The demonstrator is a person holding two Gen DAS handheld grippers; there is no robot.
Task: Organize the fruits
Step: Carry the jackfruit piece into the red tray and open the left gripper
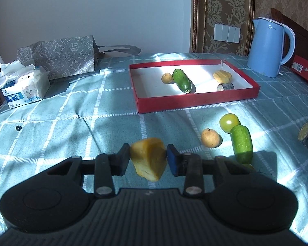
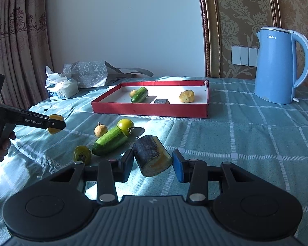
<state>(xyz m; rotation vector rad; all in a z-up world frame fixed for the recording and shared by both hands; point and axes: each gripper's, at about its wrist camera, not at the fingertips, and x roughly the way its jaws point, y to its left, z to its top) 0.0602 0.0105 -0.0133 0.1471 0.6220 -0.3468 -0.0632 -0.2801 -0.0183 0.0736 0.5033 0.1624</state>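
My left gripper (image 1: 148,157) is shut on a yellow fruit chunk (image 1: 147,161), lifted off the teal checked cloth; the right wrist view shows it at the left (image 2: 55,124). My right gripper (image 2: 153,167) is shut on a dark-skinned chunk (image 2: 149,153) with a yellow cut face, low over the cloth. Loose on the cloth lie a cucumber (image 2: 110,141), a green tomato (image 2: 125,126), a round brown fruit (image 2: 100,130) and a smaller green tomato (image 2: 82,154). The red tray (image 1: 195,102) holds a cucumber (image 1: 181,80), a brown fruit (image 1: 167,78), a yellow piece (image 1: 222,76) and a dark piece (image 1: 225,87).
A blue kettle (image 1: 267,47) stands right of the tray, with a red box (image 1: 306,69) beyond it. A tissue pack (image 1: 24,88) and a grey patterned bag (image 1: 59,55) sit at the back left. A person's hand (image 2: 0,145) holds the left gripper's handle.
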